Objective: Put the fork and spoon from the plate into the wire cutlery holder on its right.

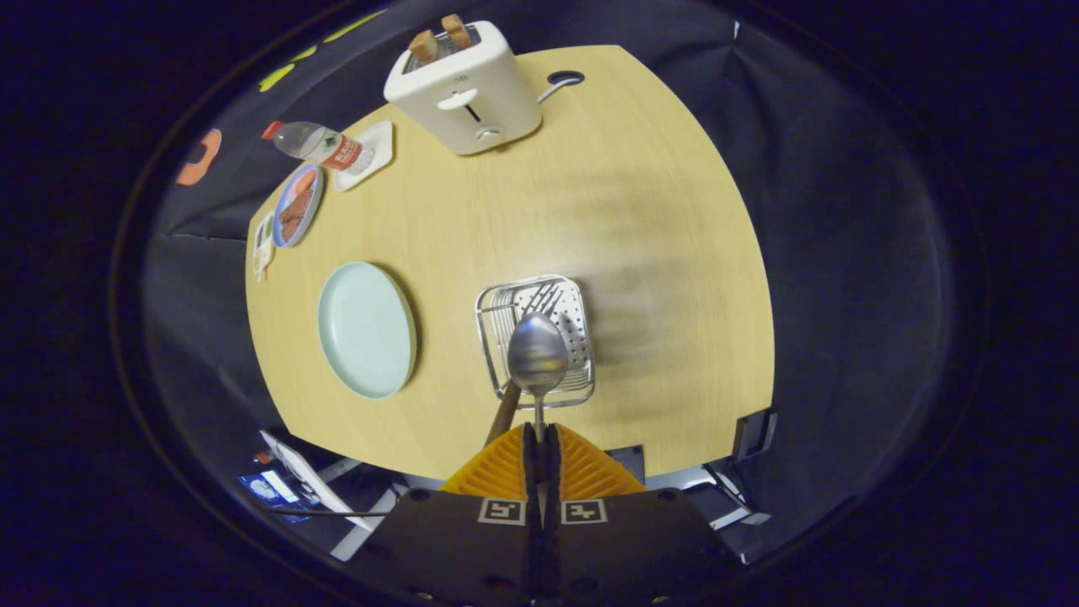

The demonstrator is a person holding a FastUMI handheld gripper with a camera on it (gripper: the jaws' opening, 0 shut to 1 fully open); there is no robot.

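The spoon [537, 354] is held by its thin handle between the fingers of the hand-held gripper [540, 432], which are pressed together on it, so that the bowl stands just ahead of the fingertips and above the wire cutlery holder [573, 381]. The fork [544, 298] is seen lying in the holder, its tines pointing toward the far end of the basket, and a brown wooden handle [503, 413] is seen sticking out of the holder's near edge, just left of the spoon's stem; whether that handle belongs to the fork cannot be told. The holder is a rectangular wire basket with a perforated metal floor, set on the worktop [641, 211] just beyond the fingers. To its left, a little apart, a pale green plate [367, 329] is placed. Farther off on that side, a small blue-rimmed dish [297, 206] with brownish food is set near the worktop's edge, with a small white object [263, 244] beside it. Beyond the dish, a water bottle [314, 143] is laid across a white tray [375, 143]. At the far end of the worktop, a white toaster [462, 88] is stood with two slices of toast [440, 38] raised from its slots.
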